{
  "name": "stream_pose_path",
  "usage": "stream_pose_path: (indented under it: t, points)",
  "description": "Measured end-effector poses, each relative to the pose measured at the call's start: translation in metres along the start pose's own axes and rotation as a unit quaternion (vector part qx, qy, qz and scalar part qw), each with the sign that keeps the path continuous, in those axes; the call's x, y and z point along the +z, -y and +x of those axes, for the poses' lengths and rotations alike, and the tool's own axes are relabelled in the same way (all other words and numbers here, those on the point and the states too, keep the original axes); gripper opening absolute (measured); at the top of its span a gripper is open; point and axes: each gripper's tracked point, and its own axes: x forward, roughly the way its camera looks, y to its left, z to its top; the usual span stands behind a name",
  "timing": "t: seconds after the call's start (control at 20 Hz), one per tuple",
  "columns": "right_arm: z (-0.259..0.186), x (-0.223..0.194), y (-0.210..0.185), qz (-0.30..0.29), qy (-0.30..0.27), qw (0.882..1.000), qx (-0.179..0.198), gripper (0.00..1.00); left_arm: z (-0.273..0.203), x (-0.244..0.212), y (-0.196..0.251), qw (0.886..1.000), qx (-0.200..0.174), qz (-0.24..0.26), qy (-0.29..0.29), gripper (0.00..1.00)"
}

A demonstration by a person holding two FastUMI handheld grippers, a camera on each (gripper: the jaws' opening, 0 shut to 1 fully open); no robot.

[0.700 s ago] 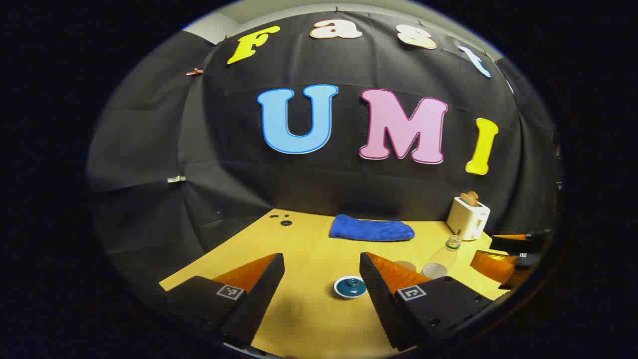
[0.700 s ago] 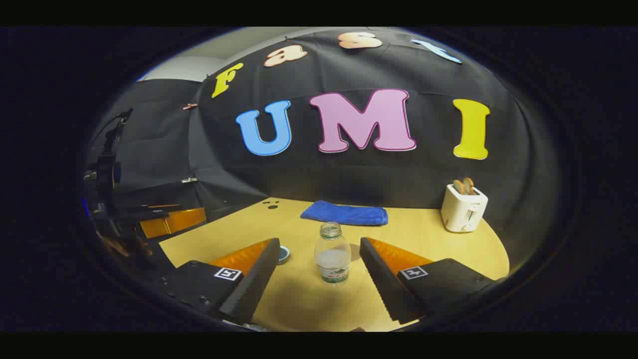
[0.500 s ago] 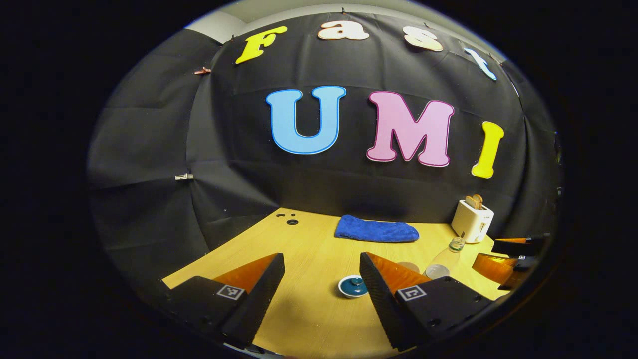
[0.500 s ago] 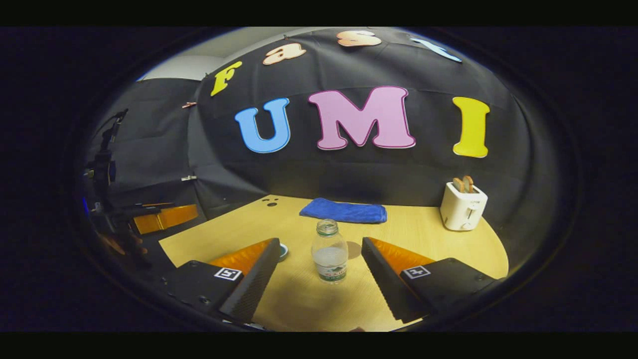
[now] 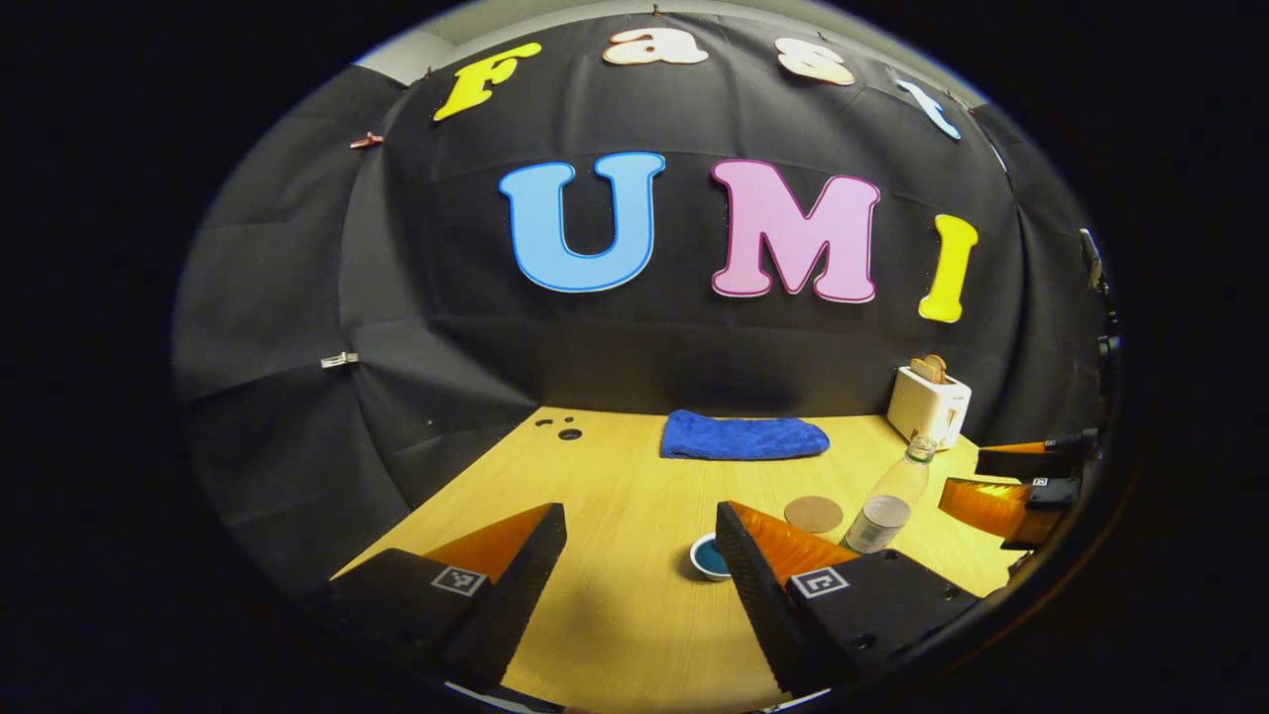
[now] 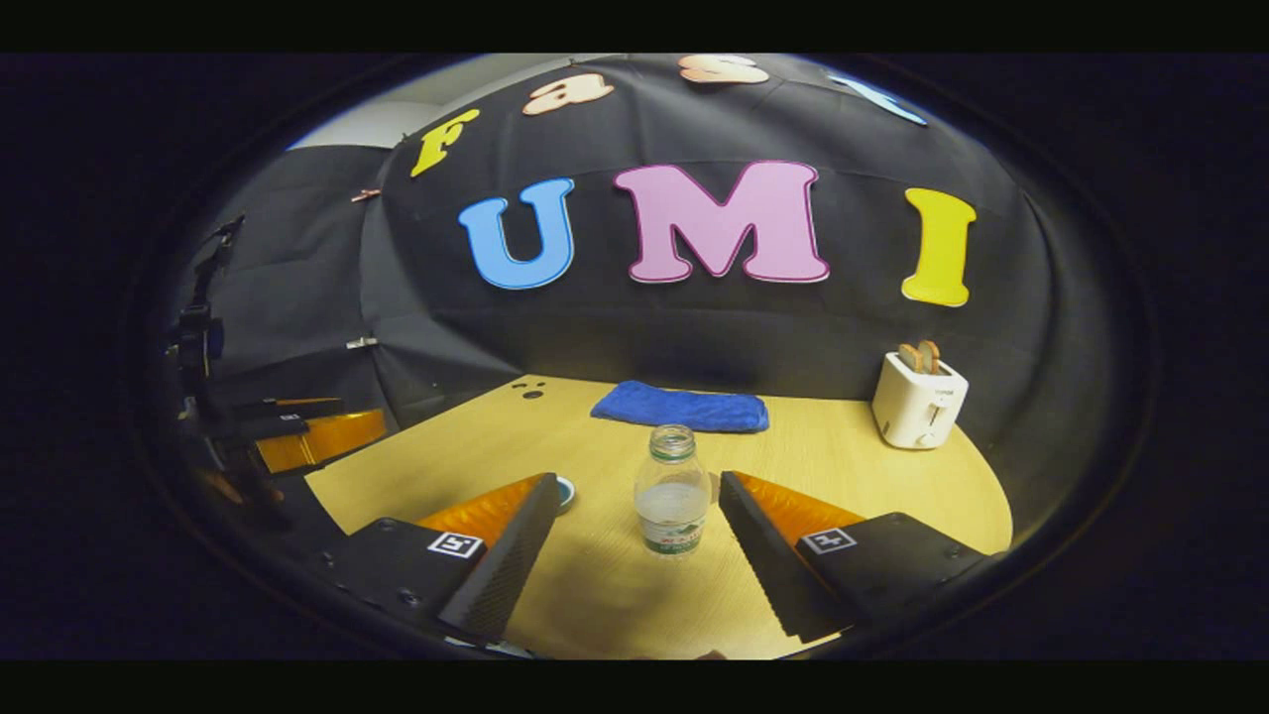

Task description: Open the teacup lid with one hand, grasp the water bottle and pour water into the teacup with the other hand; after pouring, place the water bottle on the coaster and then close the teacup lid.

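Both grippers hang with jaws spread wide, gripping nothing. From the right gripper view, the right gripper (image 6: 634, 516) frames the water bottle (image 6: 672, 491), which stands between its fingers without touching either, at 12 o'clock just ahead. That bottle is clear plastic, uncapped, upright with its long axis vertical and its mouth pointing up; water fills roughly the lower half, above a label band near the base. At 10 o'clock, a sliver of the teacup (image 6: 565, 491) peeks from behind the left finger. In the left gripper view, the left gripper (image 5: 639, 540) hovers over the wooden table (image 5: 615, 635); the teal, white-rimmed teacup sits at 1 o'clock, partly hidden by the right finger, so I cannot tell about its lid. Farther at 2 o'clock lies the round coaster (image 5: 813, 514), bare. Beyond rest a blue towel (image 6: 680, 408) and a white toaster (image 6: 917, 400) holding toast.
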Motion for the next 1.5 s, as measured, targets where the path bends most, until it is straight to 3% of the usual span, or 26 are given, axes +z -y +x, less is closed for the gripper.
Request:
stream_pose_path:
  t: [0.35, 0.7, 0.85, 0.95, 1.15, 1.2, 1.25, 1.3, 1.35, 1.5]
  points:
    - [-0.002, 0.000, 0.005, -0.006, 0.010, 1.000, -0.025, 1.00, 0.038, -0.021, 0.020, 0.998, -0.054, 0.019, -0.015, 0.96]
    - [0.004, -0.027, 0.014, 0.004, -0.006, 0.999, -0.048, 1.00, 0.093, -0.066, 0.059, 0.991, -0.114, 0.051, -0.041, 0.93]
    - [0.012, -0.049, 0.014, 0.012, -0.021, 0.998, -0.052, 1.00, 0.115, -0.086, 0.079, 0.986, -0.144, 0.065, -0.045, 0.87]
    - [0.017, -0.061, 0.016, 0.014, -0.029, 0.998, -0.057, 1.00, 0.127, -0.098, 0.085, 0.985, -0.152, 0.070, -0.048, 0.79]
    - [0.027, -0.076, 0.019, 0.023, -0.037, 0.997, -0.064, 1.00, 0.145, -0.117, 0.089, 0.983, -0.156, 0.080, -0.052, 0.75]
    - [0.028, -0.078, 0.019, 0.023, -0.039, 0.997, -0.066, 1.00, 0.148, -0.121, 0.089, 0.983, -0.156, 0.080, -0.056, 0.72]
    - [0.029, -0.081, 0.019, 0.022, -0.040, 0.997, -0.067, 1.00, 0.151, -0.128, 0.087, 0.983, -0.156, 0.076, -0.061, 0.61]
    - [0.034, -0.081, 0.018, 0.021, -0.040, 0.997, -0.067, 1.00, 0.152, -0.132, 0.086, 0.983, -0.156, 0.074, -0.065, 0.69]
    - [0.036, -0.081, 0.018, 0.020, -0.039, 0.997, -0.067, 1.00, 0.152, -0.132, 0.086, 0.983, -0.157, 0.071, -0.064, 0.59]
    - [0.043, -0.082, 0.018, 0.016, -0.036, 0.997, -0.072, 1.00, 0.155, -0.131, 0.087, 0.982, -0.160, 0.077, -0.060, 0.57]
